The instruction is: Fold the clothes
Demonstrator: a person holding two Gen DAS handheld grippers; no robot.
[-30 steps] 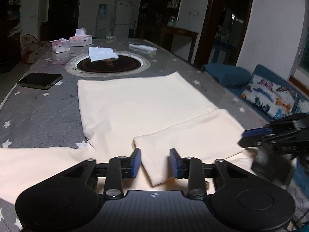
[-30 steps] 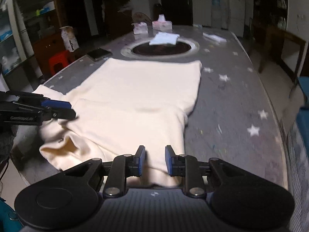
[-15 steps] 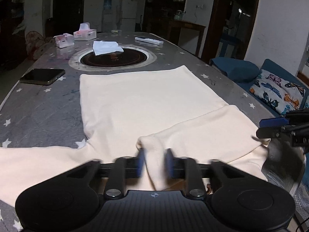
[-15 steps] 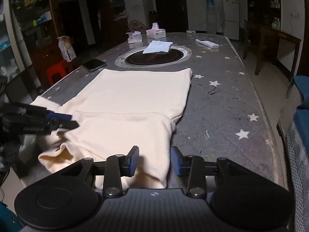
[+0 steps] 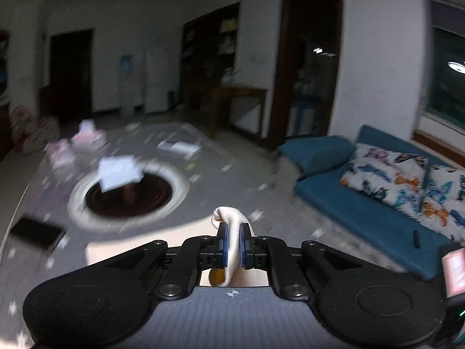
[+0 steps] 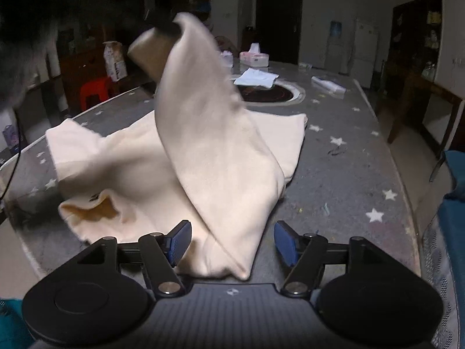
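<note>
A: Garments?
B: One cream garment [image 6: 203,151], spread on the grey star-print desk [image 6: 343,174] toward its near edge. One fold of it is lifted high above the desk.

A: Left gripper [image 5: 232,242]?
B: Jaws pressed together, pinching a fold of the cream cloth; a rolled tip pokes out past the pads.

A: Right gripper [image 6: 232,242]?
B: Jaws spread and opening. Garment's near corner lies between the pads, not pressed.

A: Counts at the far end?
B: Two pink-and-white tissue boxes [image 6: 254,57], one white folded cloth [image 6: 255,78] on the round dark inset [image 6: 270,94], one flat white item [image 6: 328,85] beside it.

A: View differences?
B: Left view only: one dark phone [image 5: 36,230] near the desk's left edge, blue sofa [image 5: 363,212] with butterfly cushions [image 5: 386,176]; heavily blurred. Right view only: the whole garment, one red stool [image 6: 97,88].

A: Containers?
B: Tissue sticks up from one box; the other I can't tell.
</note>
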